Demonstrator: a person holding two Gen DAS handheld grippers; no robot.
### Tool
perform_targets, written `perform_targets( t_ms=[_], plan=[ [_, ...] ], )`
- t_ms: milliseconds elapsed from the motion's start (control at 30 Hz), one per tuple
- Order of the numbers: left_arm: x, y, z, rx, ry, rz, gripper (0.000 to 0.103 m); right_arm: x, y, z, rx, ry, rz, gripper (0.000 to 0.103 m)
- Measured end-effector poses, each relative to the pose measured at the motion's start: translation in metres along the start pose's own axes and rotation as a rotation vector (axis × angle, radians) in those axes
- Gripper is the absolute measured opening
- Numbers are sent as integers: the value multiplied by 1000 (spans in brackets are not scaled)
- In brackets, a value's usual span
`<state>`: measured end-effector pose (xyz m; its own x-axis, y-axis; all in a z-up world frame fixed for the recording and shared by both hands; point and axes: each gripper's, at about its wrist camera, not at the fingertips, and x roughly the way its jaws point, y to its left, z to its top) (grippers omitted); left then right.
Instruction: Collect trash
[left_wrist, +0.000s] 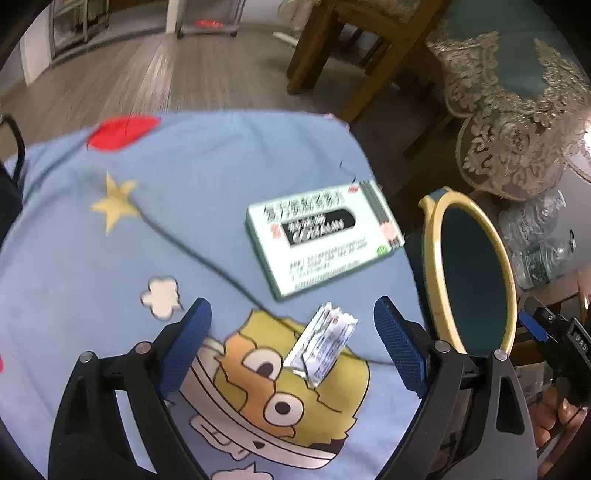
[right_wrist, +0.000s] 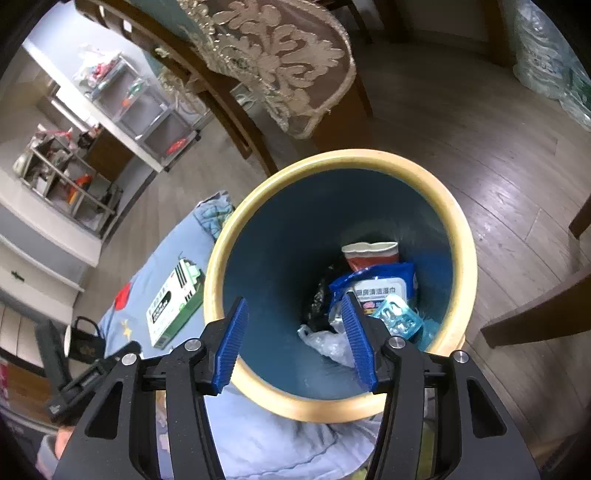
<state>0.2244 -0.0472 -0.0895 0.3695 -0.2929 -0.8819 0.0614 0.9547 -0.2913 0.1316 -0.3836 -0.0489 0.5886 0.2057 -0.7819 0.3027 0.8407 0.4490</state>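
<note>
Reaching: left gripper (left_wrist: 292, 345), jaws spread, straddles the crumpled wrapper (left_wrist: 322, 343) on the blue cloth (left_wrist: 184, 206).
Advice: lower, pinch squarely.
Bin: trash bin (right_wrist: 458, 221) just beside; right gripper (right_wrist: 293, 341) spread, empty above it.

We're looking across a grey wood-plank floor (left_wrist: 155, 74), a soft sheen of light on it at right. Dark wooden chairs (left_wrist: 332, 48) stand far right, draped in lace-trimmed teal covers (right_wrist: 280, 55). Far left, metal shelving racks (right_wrist: 140, 103) line a pale wall (right_wrist: 48, 37).
</note>
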Motion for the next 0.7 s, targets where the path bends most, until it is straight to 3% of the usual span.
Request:
perform_targets(
  t_ms=[67,200,233,300,367,433,467,700],
  plan=[
    [7,-4,-3,11,18,8,88,0,1,-1,-6,2,0,55],
    [20,-28,-12,148,61,23,84,-1,-2,-1,-3,1,-2,55],
    [25,-32,-14,184,76,29,80,-1,-3,-1,1,1,-2,55],
    [33,-36,-21,228,109,56,62,-1,-4,-1,5,2,-2,55],
    [35,-40,-25,271,100,79,59,0,-4,-1,-1,3,1,55],
    [35,-42,-27,308,93,110,46,0,-1,-1,-12,3,1,55],
    [34,-41,-26,308,92,121,32,1,1,-2,-19,4,1,55],
    [15,-25,-13,218,70,88,30,-1,28,-7,-105,4,41,55]
  ],
)
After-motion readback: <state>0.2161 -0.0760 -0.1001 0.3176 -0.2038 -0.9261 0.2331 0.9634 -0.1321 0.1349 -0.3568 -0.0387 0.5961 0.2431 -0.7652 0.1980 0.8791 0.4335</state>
